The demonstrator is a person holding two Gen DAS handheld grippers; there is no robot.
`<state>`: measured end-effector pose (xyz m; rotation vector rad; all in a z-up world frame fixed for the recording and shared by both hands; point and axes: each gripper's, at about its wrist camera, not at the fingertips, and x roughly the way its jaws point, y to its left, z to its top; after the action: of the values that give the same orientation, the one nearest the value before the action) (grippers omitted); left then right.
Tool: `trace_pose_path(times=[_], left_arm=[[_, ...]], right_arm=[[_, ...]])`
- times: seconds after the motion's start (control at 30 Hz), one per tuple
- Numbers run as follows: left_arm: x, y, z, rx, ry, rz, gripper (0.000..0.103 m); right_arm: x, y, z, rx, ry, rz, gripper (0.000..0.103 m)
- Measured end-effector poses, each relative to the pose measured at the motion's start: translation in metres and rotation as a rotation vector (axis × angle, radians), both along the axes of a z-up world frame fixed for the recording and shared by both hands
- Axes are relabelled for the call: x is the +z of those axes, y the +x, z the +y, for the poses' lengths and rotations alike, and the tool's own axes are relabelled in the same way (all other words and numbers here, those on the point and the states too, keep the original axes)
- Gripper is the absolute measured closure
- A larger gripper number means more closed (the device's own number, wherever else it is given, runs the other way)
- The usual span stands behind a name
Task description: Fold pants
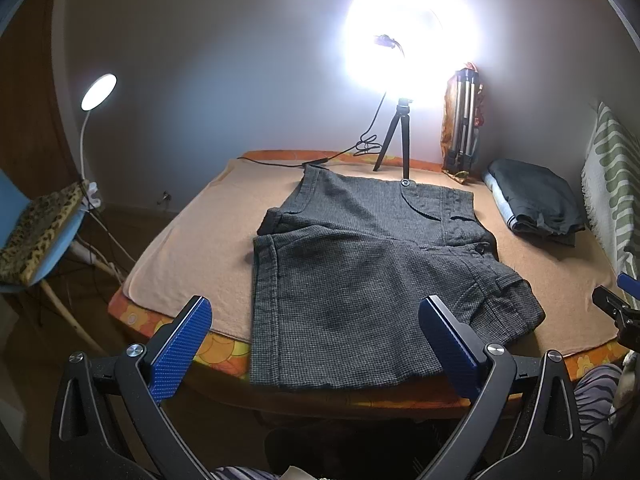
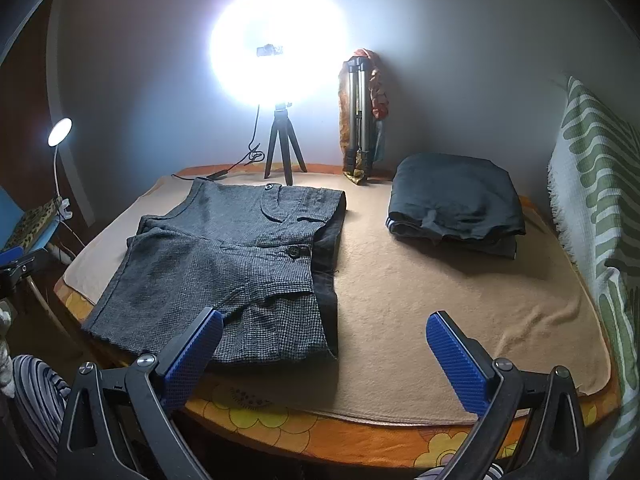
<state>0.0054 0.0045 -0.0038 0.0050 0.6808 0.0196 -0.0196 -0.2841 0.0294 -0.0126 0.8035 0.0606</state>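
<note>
Grey checked short pants (image 1: 360, 264) lie flat on the tan blanket (image 1: 192, 248), waistband to the right, leg hems to the left, the near leg hanging over the table's front edge. They also show in the right wrist view (image 2: 236, 256). My left gripper (image 1: 316, 332) is open and empty, hovering before the near leg hem. My right gripper (image 2: 324, 344) is open and empty, above the front edge just right of the waistband. The right gripper's tip shows at the far right of the left wrist view (image 1: 616, 300).
A folded dark garment stack (image 2: 456, 200) lies at the back right. A ring light on a small tripod (image 2: 280, 148) and a folded tripod (image 2: 360, 120) stand at the back. A desk lamp (image 1: 98, 92) and chair (image 1: 36, 240) stand left. A striped cover (image 2: 600, 200) stands right.
</note>
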Motion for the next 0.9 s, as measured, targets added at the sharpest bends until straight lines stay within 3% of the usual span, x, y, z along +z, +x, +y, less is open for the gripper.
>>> trace_pose_path(times=[0.9], left_arm=[[0.007, 0.0, -0.0079, -0.025, -0.001, -0.032, 0.0]], right_arm=[[0.004, 0.0007, -0.0042, -0.006, 0.018, -0.007, 0.0]])
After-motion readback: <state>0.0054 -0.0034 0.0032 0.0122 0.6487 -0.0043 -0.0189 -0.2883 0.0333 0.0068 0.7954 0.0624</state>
